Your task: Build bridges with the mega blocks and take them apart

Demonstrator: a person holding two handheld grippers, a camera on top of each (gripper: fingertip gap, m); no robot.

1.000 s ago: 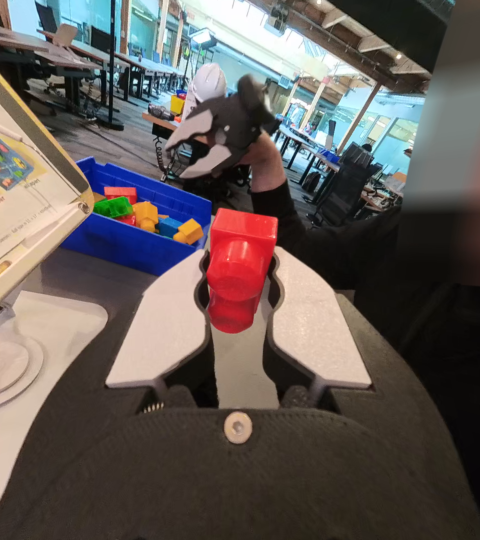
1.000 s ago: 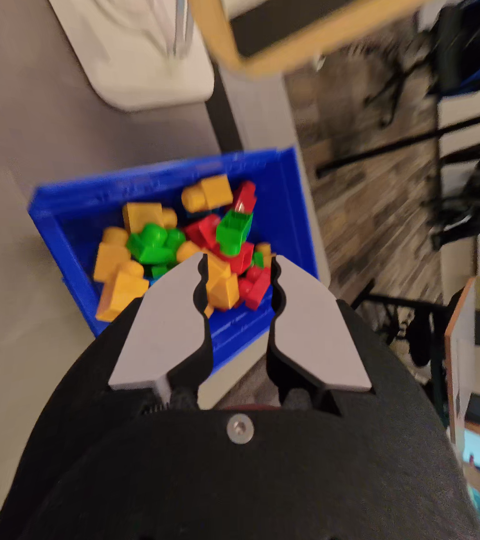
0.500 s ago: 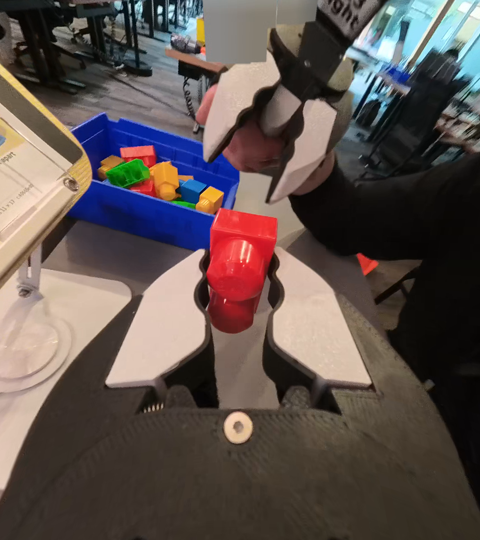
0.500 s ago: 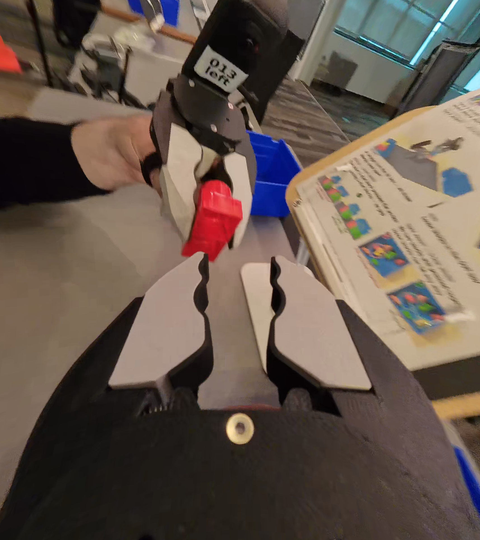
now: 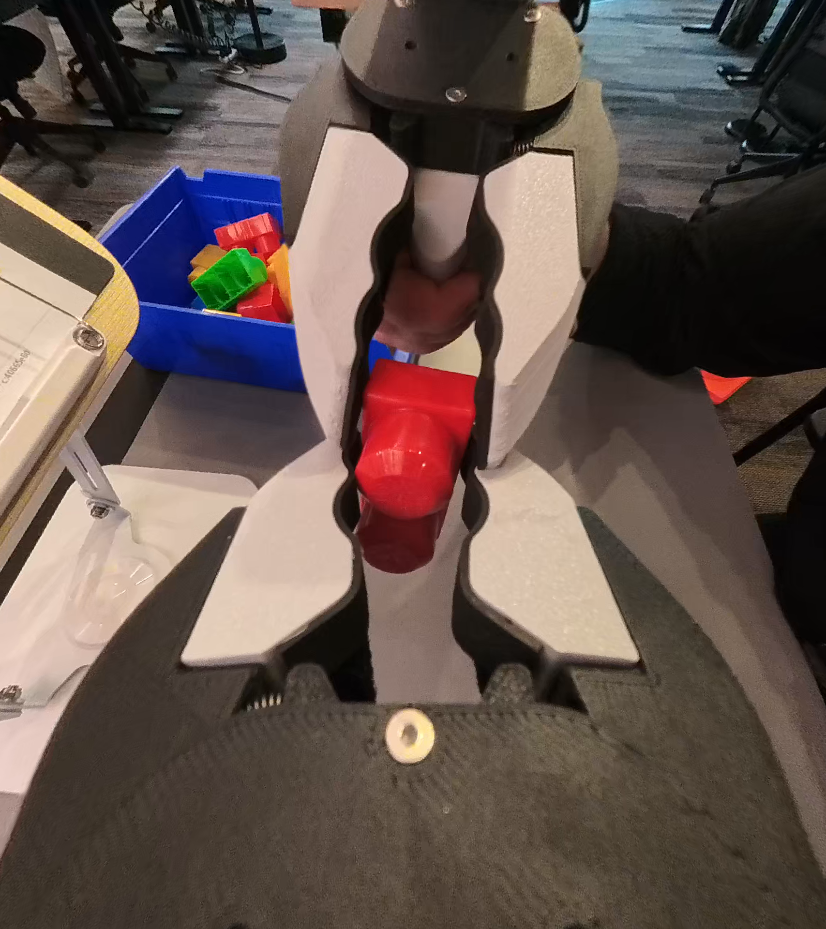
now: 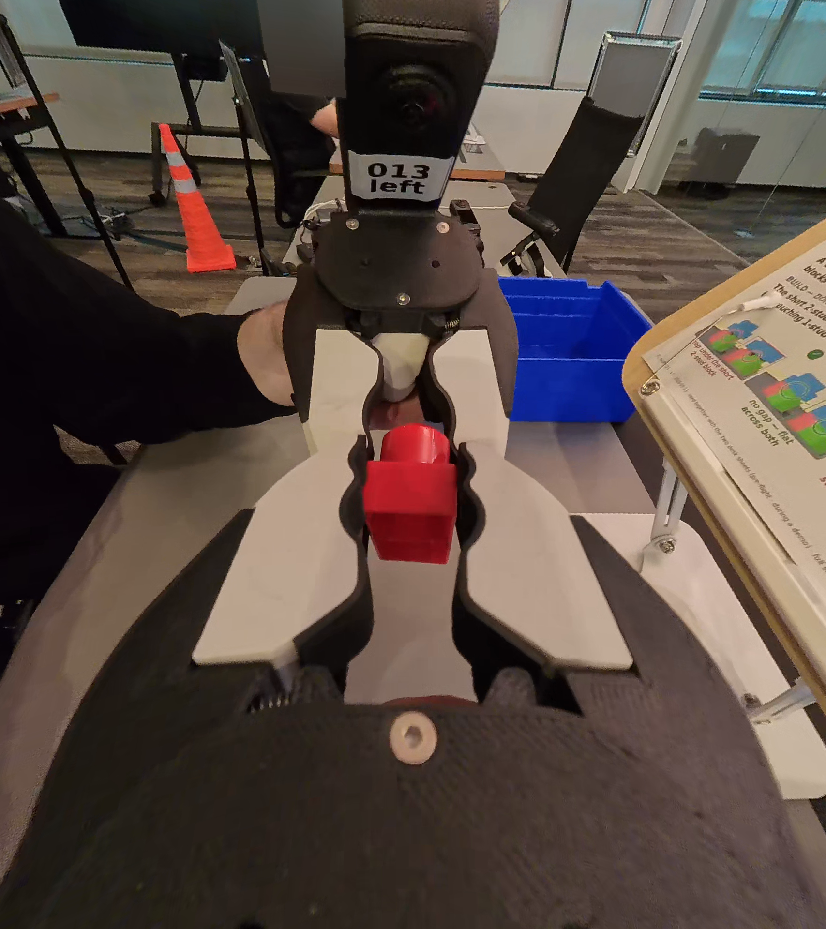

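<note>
One red single-stud block [image 5: 416,427] hangs above the grey table [image 5: 224,417] between both grippers. My left gripper [image 5: 408,467] is shut on its round stud end. My right gripper [image 5: 416,447] comes in from the far side, tip to tip with the left, and its pads press on the block's square body. In the right wrist view the block [image 6: 408,507] sits between my right gripper's [image 6: 410,452] fingers. The left gripper [image 6: 408,437] faces it and clamps the stud.
A blue bin [image 5: 209,342] with several red, green, yellow and orange blocks stands at the table's far left; it also shows in the right wrist view [image 6: 566,387]. A tilted instruction board [image 5: 8,352] on a white base [image 5: 23,678] stands beside it. An orange cone [image 6: 194,216] stands on the floor.
My right gripper swung away from the bin, came face to face with the left and closed on the red block's body. The left has kept its hold on the stud.
</note>
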